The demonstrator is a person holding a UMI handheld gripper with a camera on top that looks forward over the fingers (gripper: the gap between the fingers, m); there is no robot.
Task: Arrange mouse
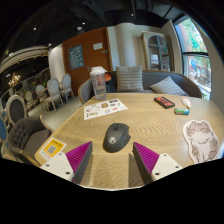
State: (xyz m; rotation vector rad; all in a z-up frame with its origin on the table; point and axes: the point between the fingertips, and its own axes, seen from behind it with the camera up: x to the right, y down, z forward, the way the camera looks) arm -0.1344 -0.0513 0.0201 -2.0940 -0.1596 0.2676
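A dark grey computer mouse [117, 136] lies on the light wooden table [150, 120], just ahead of my fingers and about midway between them. My gripper [113, 160] is open and empty, its two fingers spread wide with the magenta pads [79, 155] facing each other. The mouse sits beyond the fingertips, not between them, and nothing touches it.
A cat-shaped white sticker or mat [203, 139] lies to the right. A printed sheet [104, 108] lies beyond the mouse. A yellow card [50, 150] lies at the left. A red book [164, 101] and a small green item [181, 111] lie far right. Chairs and a sofa stand behind.
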